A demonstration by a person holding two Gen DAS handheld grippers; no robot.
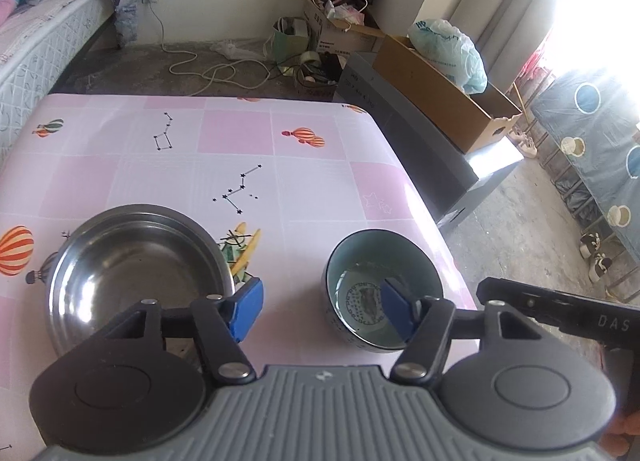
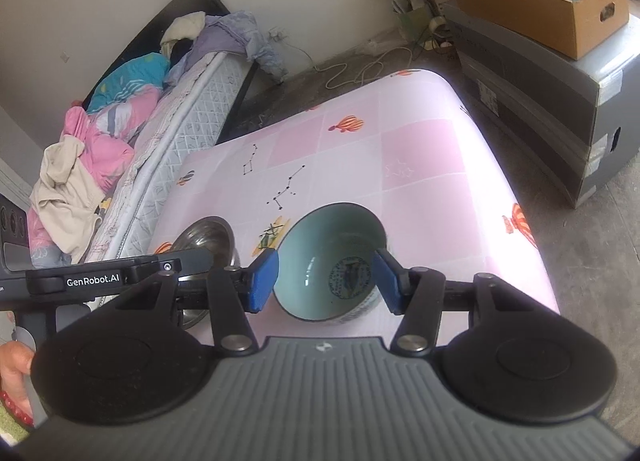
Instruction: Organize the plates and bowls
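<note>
Steel bowl (image 1: pixel 136 273) and teal ceramic bowl (image 2: pixel 330 261) sit side by side near the table's (image 1: pixel 160 165) front edge; your left gripper (image 1: pixel 320 309) and right gripper (image 2: pixel 326 277) hover half-open, empty, likely lining up grasps.

Cardboard box (image 1: pixel 448 97), bed (image 2: pixel 168 129), white cable (image 1: pixel 200 69)

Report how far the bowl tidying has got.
Done: nothing visibly; the steel bowl and the ceramic bowl sit apart on the table, unstacked. In hand: nothing; the left hand-held gripper is open and empty, and the right hand-held gripper is open in front of the ceramic bowl. Left: bringing the bowls together.
</note>
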